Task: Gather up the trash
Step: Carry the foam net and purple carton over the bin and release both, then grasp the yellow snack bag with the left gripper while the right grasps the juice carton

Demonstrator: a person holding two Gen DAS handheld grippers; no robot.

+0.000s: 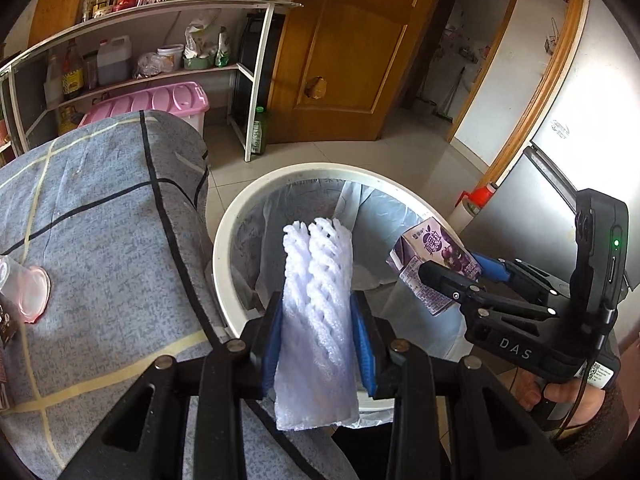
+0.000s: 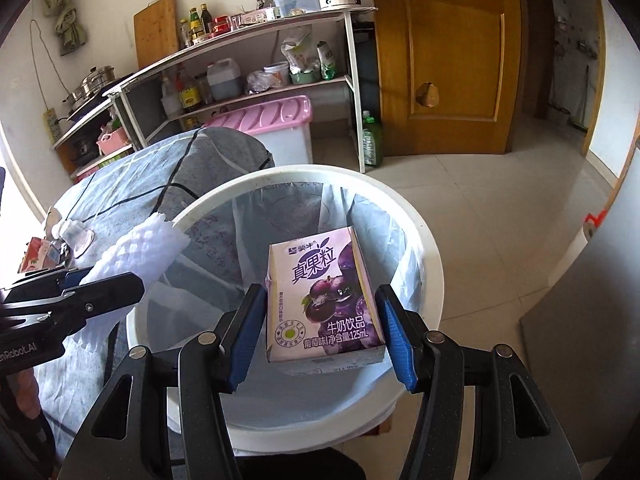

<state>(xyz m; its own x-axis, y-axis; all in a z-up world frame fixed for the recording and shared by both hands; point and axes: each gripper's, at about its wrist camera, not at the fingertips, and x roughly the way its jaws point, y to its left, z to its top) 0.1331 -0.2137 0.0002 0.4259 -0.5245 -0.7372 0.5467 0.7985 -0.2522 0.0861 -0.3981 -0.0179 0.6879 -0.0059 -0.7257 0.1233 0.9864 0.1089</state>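
My left gripper (image 1: 318,340) is shut on a white foam fruit net (image 1: 316,312), held above the near rim of a white trash bin (image 1: 218,248) lined with a clear bag. In the right wrist view the same foam net (image 2: 140,250) sticks out over the bin's left rim (image 2: 152,240). My right gripper (image 2: 322,334) is shut on a purple grape milk carton (image 2: 324,300), its blue pads pressing both sides, directly over the bin's opening. The left wrist view shows the carton (image 1: 434,260) at the bin's right side, clamped in the right gripper (image 1: 456,270).
A table with a grey checked cloth (image 1: 100,240) stands left of the bin, with a clear plastic cup (image 1: 24,292) lying on it. Behind are a white shelf rack (image 1: 256,80) with bottles, a pink-lidded box (image 1: 160,100), a wooden door (image 1: 344,48) and a tiled floor (image 2: 500,208).
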